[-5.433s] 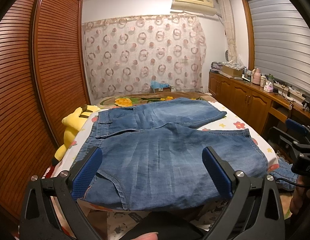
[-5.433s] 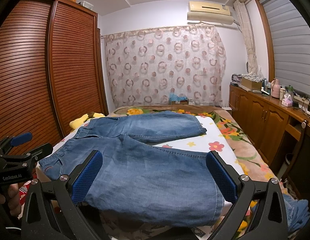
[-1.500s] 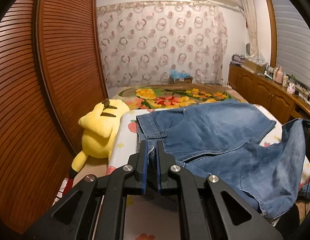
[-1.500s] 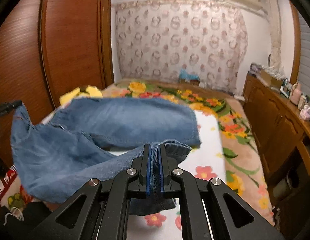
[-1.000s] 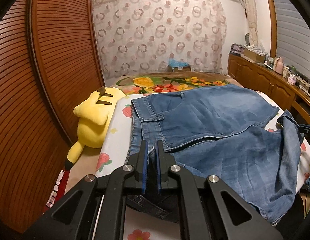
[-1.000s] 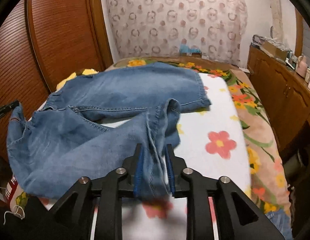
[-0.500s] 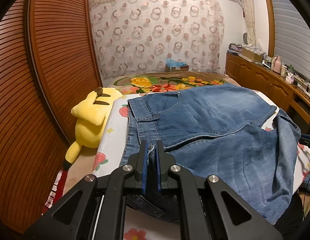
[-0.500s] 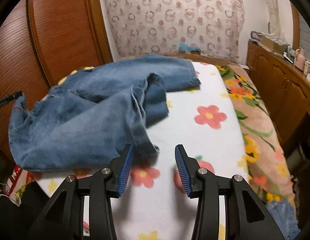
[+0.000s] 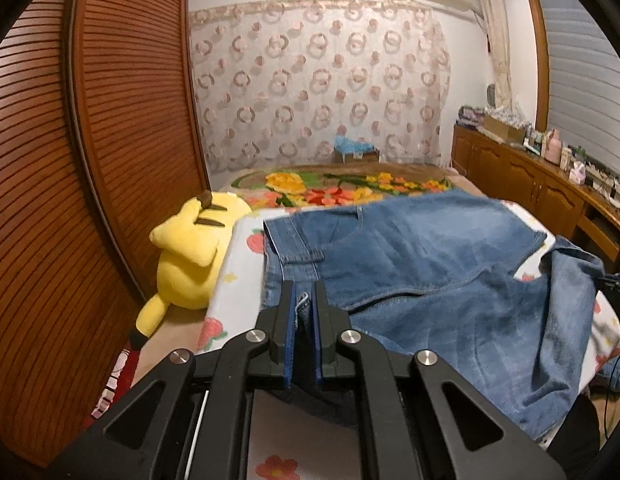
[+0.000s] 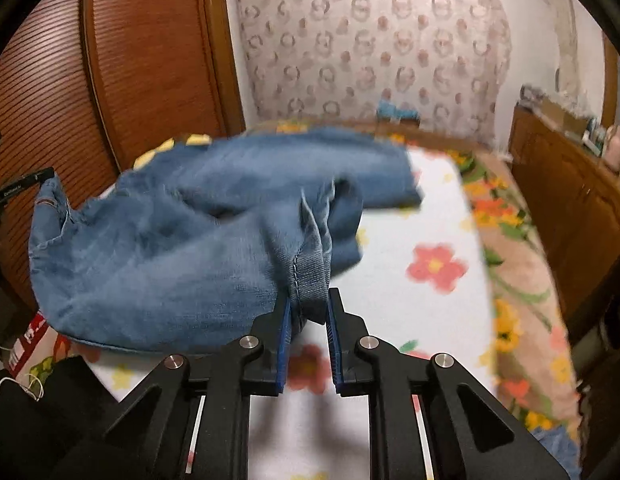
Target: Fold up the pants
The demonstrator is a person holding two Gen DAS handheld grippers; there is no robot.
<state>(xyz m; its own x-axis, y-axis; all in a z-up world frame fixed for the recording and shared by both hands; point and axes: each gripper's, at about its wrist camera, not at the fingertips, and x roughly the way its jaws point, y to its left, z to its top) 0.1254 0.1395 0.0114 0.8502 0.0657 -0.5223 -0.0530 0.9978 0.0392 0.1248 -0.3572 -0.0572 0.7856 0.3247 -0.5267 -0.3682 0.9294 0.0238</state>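
Blue denim pants lie on a bed with a flowered sheet. The far leg lies flat; the near leg is lifted and bunched. My left gripper is shut on the waistband corner of the near leg. My right gripper is closing on the near leg's hem: its blue pads stand close on both sides of the bunched cloth. The pants also show in the right wrist view, hanging between the two grippers. The left gripper's tip shows at that view's left edge.
A yellow plush toy lies at the bed's left edge by the slatted wooden wardrobe. Wooden cabinets with small items line the right wall. A patterned curtain hangs at the back.
My right gripper let go of the hem, opened, then came back around it and has nearly closed on it again. My left gripper stayed shut on the waistband and shifted slightly.
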